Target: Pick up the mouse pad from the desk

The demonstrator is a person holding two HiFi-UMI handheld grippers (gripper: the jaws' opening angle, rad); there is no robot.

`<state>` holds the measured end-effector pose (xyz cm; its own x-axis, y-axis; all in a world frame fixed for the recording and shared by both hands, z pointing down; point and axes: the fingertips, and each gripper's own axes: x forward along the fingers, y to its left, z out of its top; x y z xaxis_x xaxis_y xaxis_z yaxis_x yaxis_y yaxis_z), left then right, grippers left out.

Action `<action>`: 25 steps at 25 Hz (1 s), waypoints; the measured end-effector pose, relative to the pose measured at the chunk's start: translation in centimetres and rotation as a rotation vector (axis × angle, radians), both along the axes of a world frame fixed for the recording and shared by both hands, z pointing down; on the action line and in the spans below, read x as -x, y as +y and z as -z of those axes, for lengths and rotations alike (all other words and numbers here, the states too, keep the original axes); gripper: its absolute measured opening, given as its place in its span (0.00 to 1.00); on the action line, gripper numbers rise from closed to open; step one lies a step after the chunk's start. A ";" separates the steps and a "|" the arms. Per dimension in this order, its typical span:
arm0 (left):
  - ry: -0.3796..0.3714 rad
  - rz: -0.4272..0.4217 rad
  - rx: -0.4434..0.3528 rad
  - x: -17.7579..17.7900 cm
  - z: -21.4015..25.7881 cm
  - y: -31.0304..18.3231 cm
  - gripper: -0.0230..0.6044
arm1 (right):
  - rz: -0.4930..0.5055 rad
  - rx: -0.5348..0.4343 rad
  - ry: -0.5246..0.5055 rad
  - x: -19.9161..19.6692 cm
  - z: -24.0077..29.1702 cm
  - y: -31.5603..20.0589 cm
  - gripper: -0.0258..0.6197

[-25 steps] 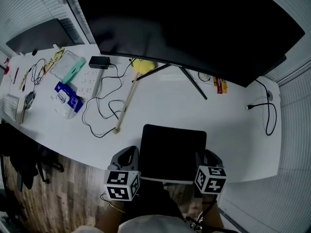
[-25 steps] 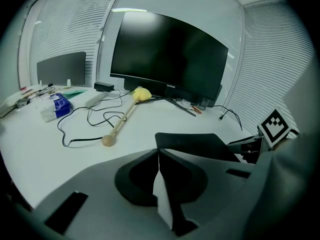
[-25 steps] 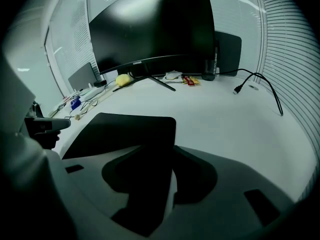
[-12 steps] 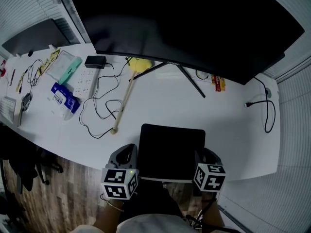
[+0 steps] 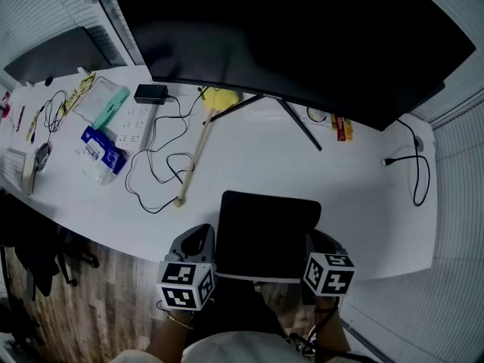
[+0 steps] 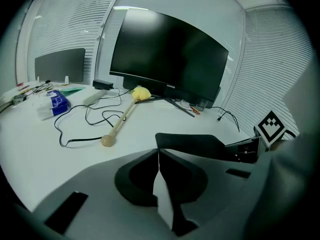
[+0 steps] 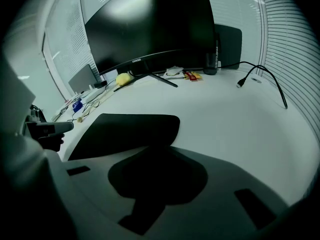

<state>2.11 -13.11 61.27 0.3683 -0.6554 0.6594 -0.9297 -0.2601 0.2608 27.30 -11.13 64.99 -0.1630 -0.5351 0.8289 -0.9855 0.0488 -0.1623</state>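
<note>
A black mouse pad [image 5: 265,237] lies at the front edge of the white desk [image 5: 363,203], and its near edge hangs a little over that edge. My left gripper [image 5: 214,242] sits at the pad's left edge. In the left gripper view its jaws meet on that edge of the mouse pad [image 6: 190,143], so the left gripper [image 6: 160,151] is shut on it. My right gripper [image 5: 310,242] is at the pad's right edge and its jaws are closing. The mouse pad [image 7: 125,131] runs in between them at the right gripper [image 7: 160,151], and its far right corner curls up.
A big dark monitor [image 5: 302,36] on a splayed stand fills the back of the desk. A wooden-handled yellow brush [image 5: 193,165], a looped black cable [image 5: 155,169], a power strip [image 5: 136,123] and a blue pack [image 5: 102,151] lie to the left. Another cable [image 5: 416,172] lies at the right.
The right gripper's jaws have closed onto the pad's right edge, and the pad's far right corner has lifted and bent. The left gripper has kept still.
</note>
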 end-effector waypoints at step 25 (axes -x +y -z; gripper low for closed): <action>-0.020 0.004 -0.029 -0.6 1.7 -0.7 0.07 | 0.078 -0.099 -0.095 2.0 5.3 -0.9 0.13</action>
<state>2.69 -13.79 59.60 0.3522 -0.6758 0.6475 -0.9359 -0.2634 0.2341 25.29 -12.03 59.70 -0.2823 -0.5964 0.7514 -0.9586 0.1450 -0.2450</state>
